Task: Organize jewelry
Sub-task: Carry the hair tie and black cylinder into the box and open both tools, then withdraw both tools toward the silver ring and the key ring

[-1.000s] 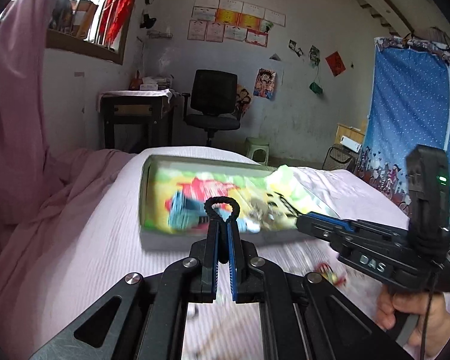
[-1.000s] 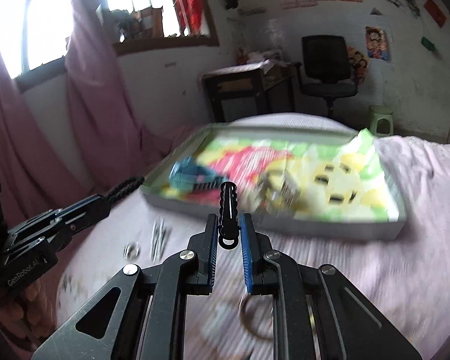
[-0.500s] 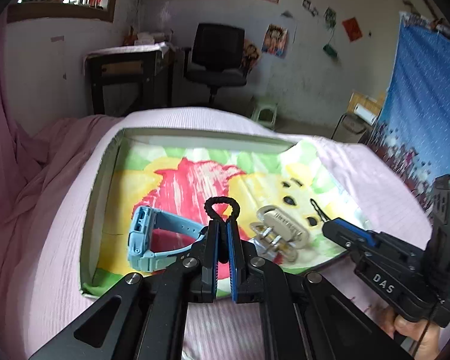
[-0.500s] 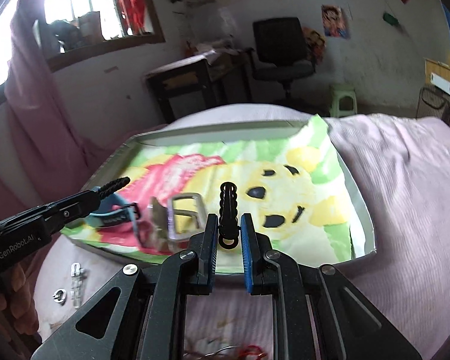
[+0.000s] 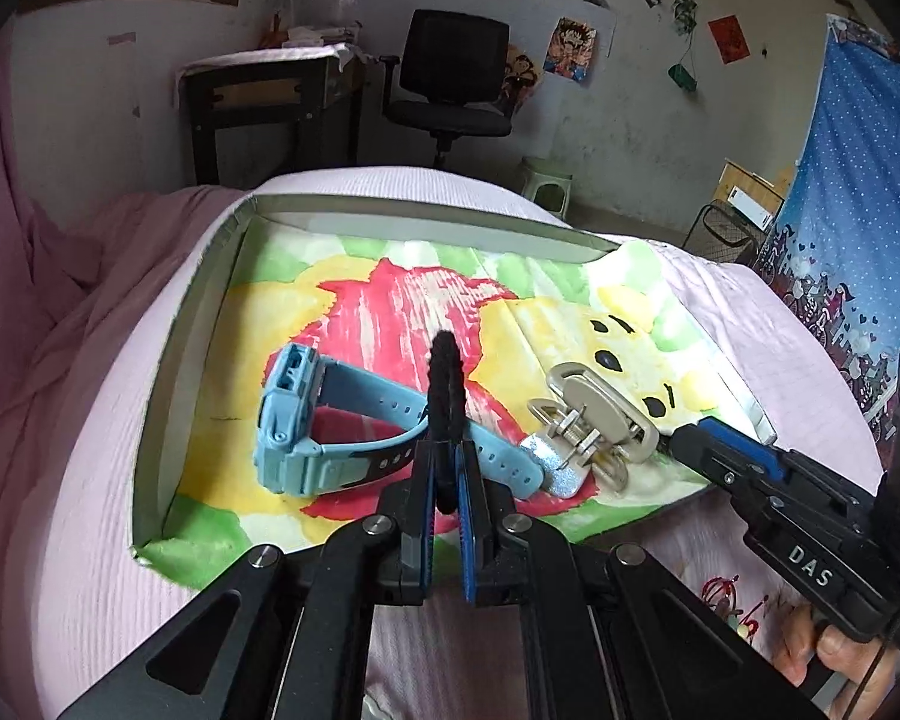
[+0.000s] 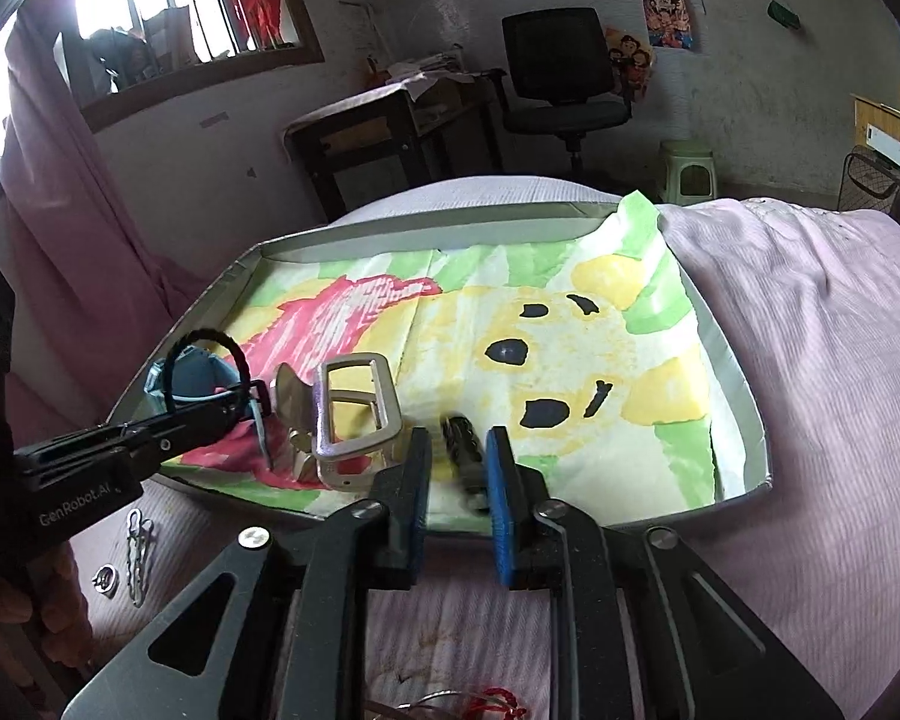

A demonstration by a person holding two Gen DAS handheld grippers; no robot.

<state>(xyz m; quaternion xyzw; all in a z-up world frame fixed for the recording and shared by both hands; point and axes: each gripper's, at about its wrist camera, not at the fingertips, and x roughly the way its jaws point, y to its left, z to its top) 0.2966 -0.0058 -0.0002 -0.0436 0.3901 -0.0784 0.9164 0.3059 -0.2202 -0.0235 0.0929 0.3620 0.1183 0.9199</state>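
My left gripper (image 5: 447,456) is shut on a black braided band (image 5: 446,396), which stands edge-on above the blue watch (image 5: 288,420). The watch and a silver buckle (image 5: 594,420) lie in a shallow grey tray (image 5: 174,360) lined with a colourful cloth. In the right wrist view my right gripper (image 6: 459,444) hangs over the tray's near edge (image 6: 732,360) with its jaws opening. A second black braided band (image 6: 465,468), blurred, sits loose between them with gaps on both sides. The buckle (image 6: 354,414) is just left of it, and the left gripper (image 6: 255,396) holds its band loop (image 6: 210,339) there.
The tray rests on a pink bedspread (image 6: 810,360). A silver clip (image 6: 135,546) and a small ring (image 6: 105,579) lie in front of the tray on the left. Red cord jewellery (image 6: 492,702) lies near the bottom edge. A desk (image 5: 270,96) and an office chair (image 5: 450,72) stand behind.
Both grippers came forward and down over the tray. The right jaws parted and their black band slipped lower between them. The left band now shows edge-on instead of as a loop.
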